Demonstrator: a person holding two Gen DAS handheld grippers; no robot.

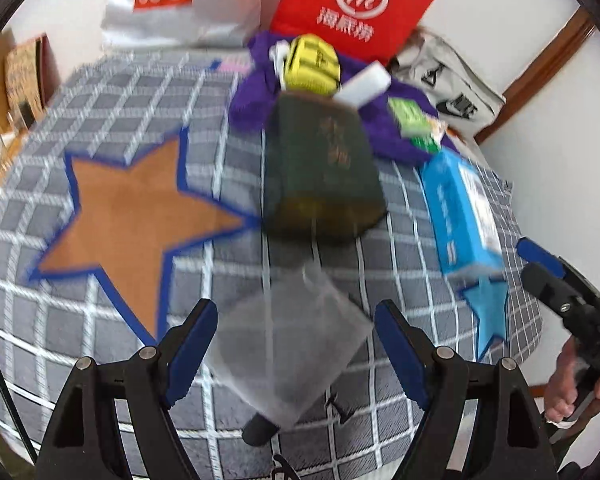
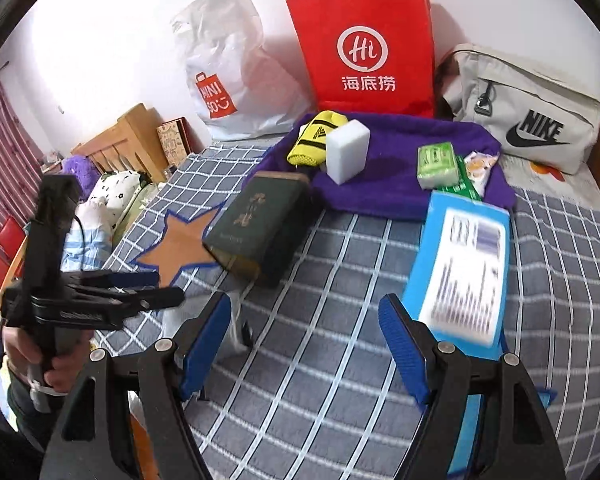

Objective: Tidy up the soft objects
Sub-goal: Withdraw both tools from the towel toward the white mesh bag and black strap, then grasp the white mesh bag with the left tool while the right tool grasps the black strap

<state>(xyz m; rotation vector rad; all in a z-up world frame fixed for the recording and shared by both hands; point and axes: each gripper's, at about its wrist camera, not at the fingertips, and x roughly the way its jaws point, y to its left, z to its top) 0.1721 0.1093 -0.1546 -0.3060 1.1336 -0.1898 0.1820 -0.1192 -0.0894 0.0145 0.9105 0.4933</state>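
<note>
1. The left gripper point(image 1: 294, 344) hangs over a grey checked bedspread point(image 1: 112, 92), its blue pads wide apart. A translucent mesh pouch point(image 1: 290, 344) lies on the cover between them; the blur hides whether either pad touches it.
2. The right gripper point(image 2: 304, 340) is also spread wide, with bare cover between its pads – it holds nothing. A blue packet point(image 2: 464, 264) lies near its right pad, at about 2 o'clock.
3. In the right wrist view, a dark green pack point(image 2: 260, 220) rests at 11 o'clock, overlapping an orange star point(image 2: 176, 248) printed on the cover.
4. Toward 12 o'clock a purple towel point(image 2: 400, 168) carries a yellow mesh item point(image 2: 314, 144), a white sponge block point(image 2: 347, 150) just beside it, and green tissue packs point(image 2: 438, 166) further right.
5. Against the wall behind stand a white plastic bag point(image 2: 236, 76), a red paper bag point(image 2: 364, 48) and a beige sling bag point(image 2: 528, 108).
</note>
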